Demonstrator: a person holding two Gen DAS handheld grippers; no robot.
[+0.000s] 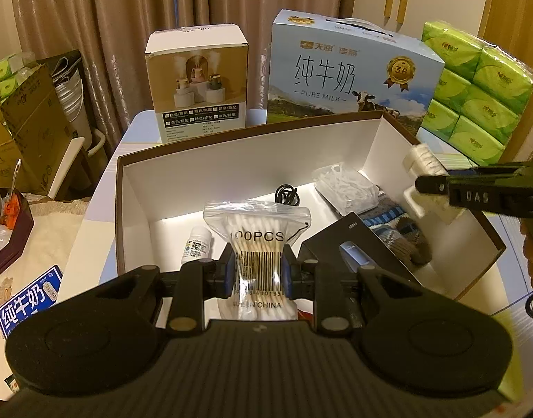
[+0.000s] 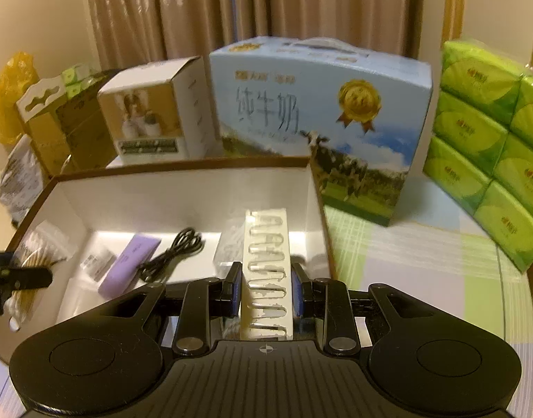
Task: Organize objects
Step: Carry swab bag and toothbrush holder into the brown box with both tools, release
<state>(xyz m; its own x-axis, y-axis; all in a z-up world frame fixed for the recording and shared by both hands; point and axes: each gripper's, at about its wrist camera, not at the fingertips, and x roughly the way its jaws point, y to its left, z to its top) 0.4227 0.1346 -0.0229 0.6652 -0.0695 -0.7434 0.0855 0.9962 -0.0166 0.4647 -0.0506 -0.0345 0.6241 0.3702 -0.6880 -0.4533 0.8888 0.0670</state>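
An open box (image 1: 183, 132), white inside with a brown rim, stands on the table. My left gripper (image 1: 257, 271) is shut on a clear bag of cotton swabs (image 1: 256, 240) marked 100PCS, held over the box's near side. My right gripper (image 2: 266, 278) is shut on a white ribbed plastic pack (image 2: 266, 254) above the box's right end. In the left wrist view the same right gripper (image 1: 427, 185) and its pack (image 1: 423, 160) come in from the right. Inside lie a small white bottle (image 1: 197, 245), a black cable (image 1: 285, 195), a floss-pick bag (image 1: 346, 188), a black carton (image 1: 336, 247) and a purple item (image 2: 130, 264).
Behind the box stand a humidifier carton (image 1: 197, 80), a blue pure-milk case (image 1: 350, 66) and stacked green tissue packs (image 1: 475, 97). Cardboard boxes (image 1: 29, 125) sit at the left, and a small milk carton (image 1: 26, 299) lies near the left front. A checked cloth (image 2: 406, 244) covers the table at the right.
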